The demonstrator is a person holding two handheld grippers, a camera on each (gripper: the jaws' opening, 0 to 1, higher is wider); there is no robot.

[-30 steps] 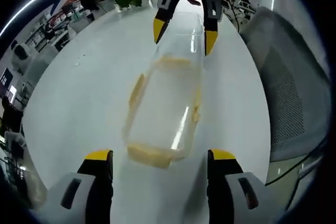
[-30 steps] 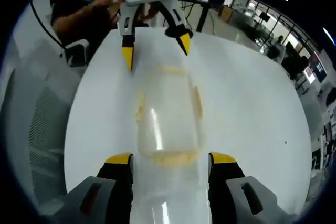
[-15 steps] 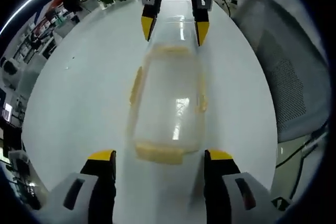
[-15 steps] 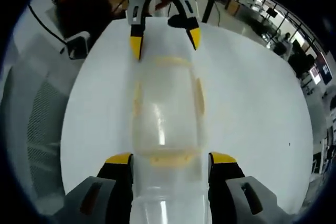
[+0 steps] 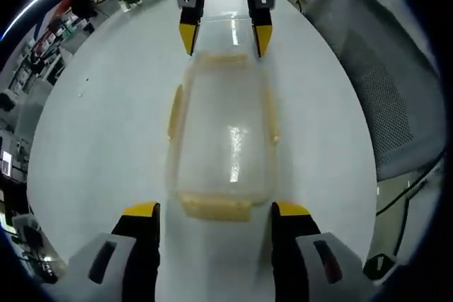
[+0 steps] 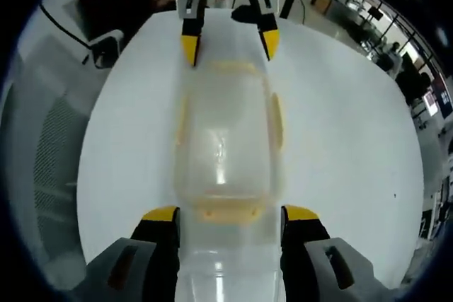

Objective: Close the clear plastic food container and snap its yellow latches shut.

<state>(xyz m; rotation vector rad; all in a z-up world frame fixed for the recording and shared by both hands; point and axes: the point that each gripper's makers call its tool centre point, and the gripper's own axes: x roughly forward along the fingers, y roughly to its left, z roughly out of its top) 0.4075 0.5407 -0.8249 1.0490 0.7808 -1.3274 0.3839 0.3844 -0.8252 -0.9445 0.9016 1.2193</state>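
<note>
I have the clear container (image 5: 223, 143) lying on the white worktop (image 5: 92, 125). My left gripper (image 5: 214, 211) and right gripper (image 6: 231, 211) face its opposite ends. Both sets of fingers are spread, grasping nothing.

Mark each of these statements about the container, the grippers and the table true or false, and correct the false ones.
1. The clear container lies on a white table. True.
2. The left gripper is shut on a latch. False: its jaws are open, flanking the near yellow end latch.
3. The right gripper faces the container's far end in the left gripper view. True.
4. The container's latches are blue. False: they are yellow.
5. A grey mesh chair stands beside the table. True.
</note>
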